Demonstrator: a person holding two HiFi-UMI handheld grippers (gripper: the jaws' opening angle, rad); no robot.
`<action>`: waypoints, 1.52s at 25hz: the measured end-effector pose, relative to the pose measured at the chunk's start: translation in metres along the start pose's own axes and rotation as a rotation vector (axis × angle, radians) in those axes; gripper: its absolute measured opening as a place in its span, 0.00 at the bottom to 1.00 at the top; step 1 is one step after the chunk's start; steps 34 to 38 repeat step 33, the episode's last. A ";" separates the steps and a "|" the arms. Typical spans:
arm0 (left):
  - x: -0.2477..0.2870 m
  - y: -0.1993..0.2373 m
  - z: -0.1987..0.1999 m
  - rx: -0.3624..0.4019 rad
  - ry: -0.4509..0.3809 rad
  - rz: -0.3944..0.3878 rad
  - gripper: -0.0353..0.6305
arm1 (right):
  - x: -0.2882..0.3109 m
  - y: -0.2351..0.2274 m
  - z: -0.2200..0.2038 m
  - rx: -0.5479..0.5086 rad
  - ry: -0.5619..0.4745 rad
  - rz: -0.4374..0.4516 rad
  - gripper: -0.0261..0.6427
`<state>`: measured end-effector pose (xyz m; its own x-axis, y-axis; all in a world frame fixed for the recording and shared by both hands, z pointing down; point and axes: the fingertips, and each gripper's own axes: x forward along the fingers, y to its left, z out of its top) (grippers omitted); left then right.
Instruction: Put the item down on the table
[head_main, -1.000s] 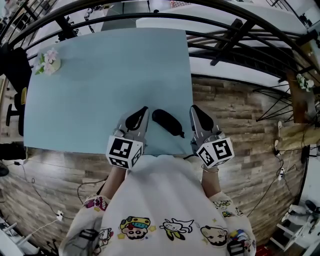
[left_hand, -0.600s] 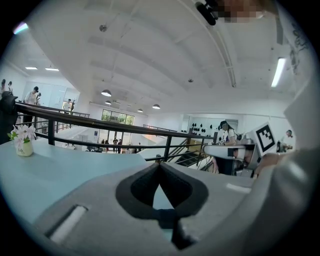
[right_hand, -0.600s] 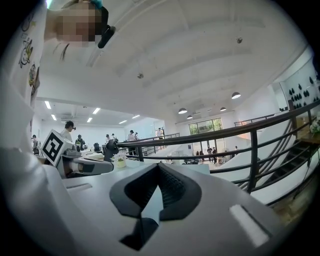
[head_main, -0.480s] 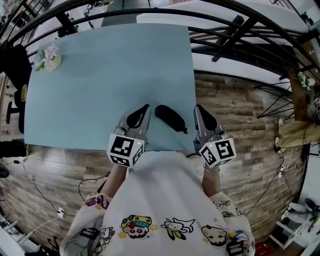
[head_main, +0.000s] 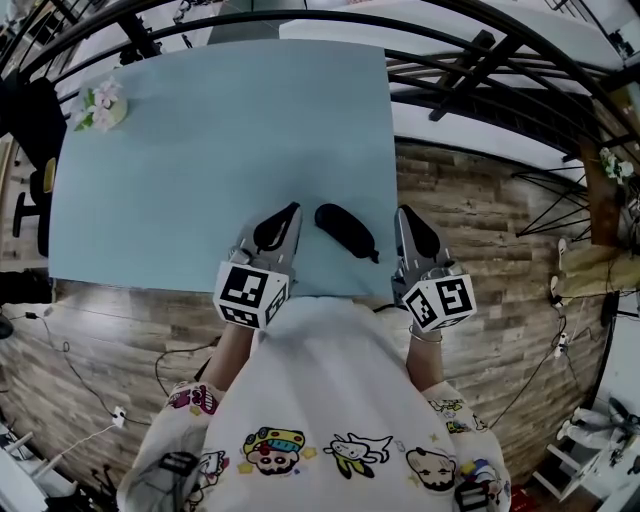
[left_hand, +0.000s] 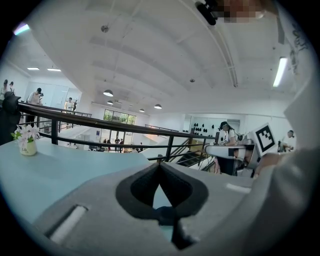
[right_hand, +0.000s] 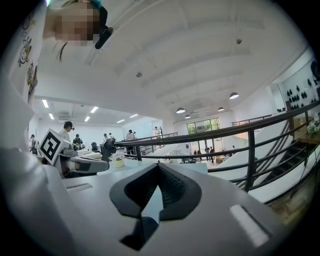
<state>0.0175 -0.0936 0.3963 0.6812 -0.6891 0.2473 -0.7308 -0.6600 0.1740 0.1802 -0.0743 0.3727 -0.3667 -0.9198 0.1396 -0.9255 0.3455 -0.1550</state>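
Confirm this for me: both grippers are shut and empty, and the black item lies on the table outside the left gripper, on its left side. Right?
Not quite. The black item lies between the left gripper and the right gripper, not left of the left one; the head view shows it. The rest holds: it rests on the table, and both grippers are shut and empty.

No readable word or number is showing. At the near edge of the table (head_main: 200, 150), the left cube (head_main: 251, 293) and the right cube (head_main: 440, 301) are carrying only black-and-white square markers (patterns, not letters).
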 end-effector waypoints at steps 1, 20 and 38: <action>-0.001 0.000 0.000 -0.001 0.000 0.001 0.05 | 0.000 -0.001 0.000 0.003 -0.002 -0.003 0.05; 0.000 0.002 -0.002 -0.006 0.002 0.013 0.05 | -0.001 -0.008 -0.006 0.022 0.014 -0.024 0.05; -0.002 0.000 -0.003 -0.008 0.003 0.008 0.05 | -0.004 -0.005 -0.007 0.026 0.018 -0.026 0.05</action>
